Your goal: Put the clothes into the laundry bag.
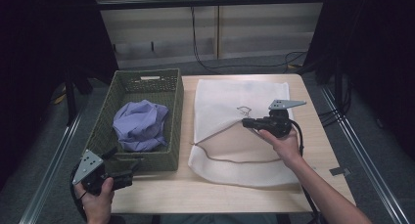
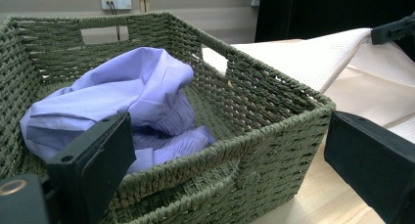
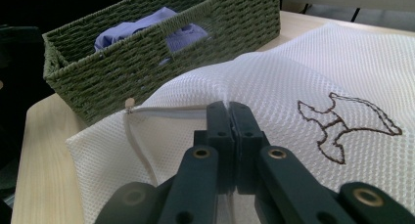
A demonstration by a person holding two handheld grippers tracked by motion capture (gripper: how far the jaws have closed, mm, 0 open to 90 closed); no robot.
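The pale wooden tabletop (image 1: 161, 197) carries everything, and the white mesh laundry bag (image 1: 230, 99) lying flat on it serves as the landmark. Just left of the bag, nearly touching its edge, stands a green woven basket (image 1: 173, 94), and inside the basket sits a crumpled lilac garment (image 1: 141, 125), untouched and resting on the basket floor. The bag's upper layer is lifted along its opening, where the zip line (image 1: 235, 160) curves across the lower part of the bag, so a mouth gapes toward the basket. The right hand-held gripper (image 1: 246, 122) is over the middle of the bag with its jaws pressed together on a fold of that top layer of mesh, beside a small brown embroidered mark (image 3: 345, 123). The left hand-held gripper (image 1: 128, 175) hangs at the near corner of the basket, away from the bag, its jaws spread wide and pinching nothing. Judging from this, the bag appears unzipped and held open, which is the first part of the work; picking up the garment, carrying it across into the bag's mouth and closing the zip all remain to be done.
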